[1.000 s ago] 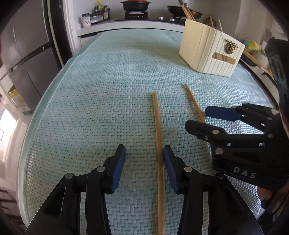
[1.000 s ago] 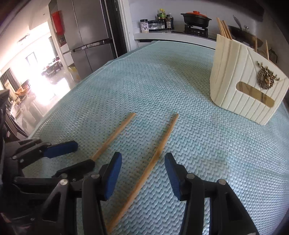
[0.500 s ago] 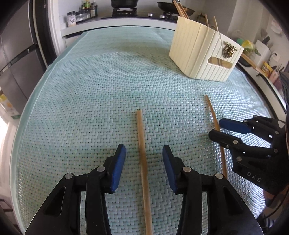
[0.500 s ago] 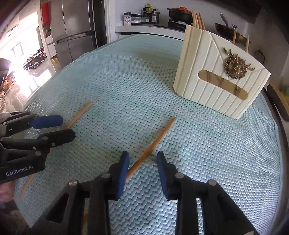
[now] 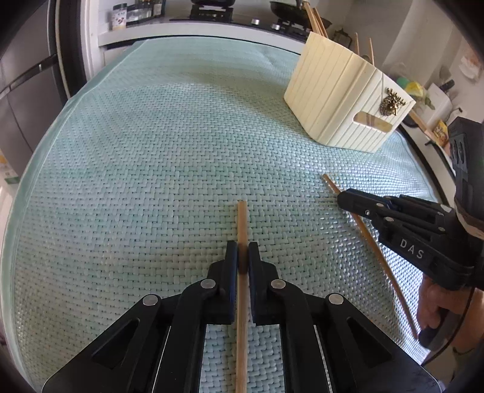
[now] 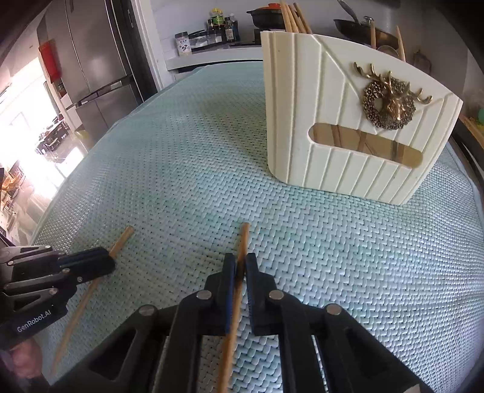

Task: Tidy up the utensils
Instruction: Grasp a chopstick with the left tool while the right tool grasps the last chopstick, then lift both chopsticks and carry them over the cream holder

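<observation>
Two wooden chopsticks lie on the pale green woven mat [image 5: 145, 157]. In the left wrist view my left gripper [image 5: 243, 252] has its jaws closing on one chopstick [image 5: 242, 220], the pads pressing its sides near the far end. In the right wrist view my right gripper [image 6: 240, 263] is closing the same way on the other chopstick [image 6: 243, 238]. Each gripper shows in the other's view: the right gripper [image 5: 343, 196] on its chopstick [image 5: 373, 241], the left gripper [image 6: 106, 260] on its chopstick [image 6: 122, 241]. A cream ribbed utensil holder [image 6: 302, 121] with a gold deer emblem stands beyond and holds several chopsticks.
The holder [image 5: 338, 105] sits at the mat's far right. Behind the mat runs a counter with a stove, pans and spice jars [image 5: 211, 27]. A steel fridge [image 6: 96, 60] stands to the left. A hand [image 5: 432, 302] grips the right tool.
Both grippers slid along their chopsticks toward the far ends and went from wide open to closed on them. The holder looms larger in the right wrist view.
</observation>
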Demonstrator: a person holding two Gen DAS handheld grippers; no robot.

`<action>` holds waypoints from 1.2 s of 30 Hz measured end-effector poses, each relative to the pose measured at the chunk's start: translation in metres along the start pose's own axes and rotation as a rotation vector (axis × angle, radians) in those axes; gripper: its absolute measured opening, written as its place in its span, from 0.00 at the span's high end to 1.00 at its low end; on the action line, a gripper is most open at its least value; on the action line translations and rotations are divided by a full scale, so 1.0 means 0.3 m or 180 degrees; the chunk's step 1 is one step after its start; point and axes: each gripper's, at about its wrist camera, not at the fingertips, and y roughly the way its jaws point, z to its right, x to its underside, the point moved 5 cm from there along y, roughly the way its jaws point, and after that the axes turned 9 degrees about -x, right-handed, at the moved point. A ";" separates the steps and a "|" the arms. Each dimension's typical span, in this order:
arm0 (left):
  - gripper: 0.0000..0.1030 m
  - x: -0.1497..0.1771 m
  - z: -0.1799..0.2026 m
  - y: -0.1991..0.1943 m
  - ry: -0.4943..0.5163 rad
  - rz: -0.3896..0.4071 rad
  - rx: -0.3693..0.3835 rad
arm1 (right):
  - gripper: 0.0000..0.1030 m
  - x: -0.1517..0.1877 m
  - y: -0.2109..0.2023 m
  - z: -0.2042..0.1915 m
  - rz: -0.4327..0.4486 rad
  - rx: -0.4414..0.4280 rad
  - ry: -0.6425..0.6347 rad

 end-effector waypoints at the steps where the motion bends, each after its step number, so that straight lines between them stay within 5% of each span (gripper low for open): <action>1: 0.95 -0.003 -0.005 -0.001 -0.0015 0.0007 0.0011 | 0.94 -0.002 -0.008 0.013 0.0028 -0.0060 0.0048; 9: 0.95 -0.031 -0.001 -0.146 -0.0067 0.0330 0.0126 | 0.94 -0.002 -0.200 0.069 0.0453 -0.0460 0.0253; 20: 0.95 -0.056 0.048 -0.492 0.0013 0.0990 0.0309 | 0.94 -0.013 -0.572 -0.021 0.1094 -0.0753 -0.0035; 36: 0.96 -0.073 0.132 -0.701 0.0170 0.1453 0.0435 | 0.94 0.055 -0.820 -0.124 0.1590 -0.0453 -0.0565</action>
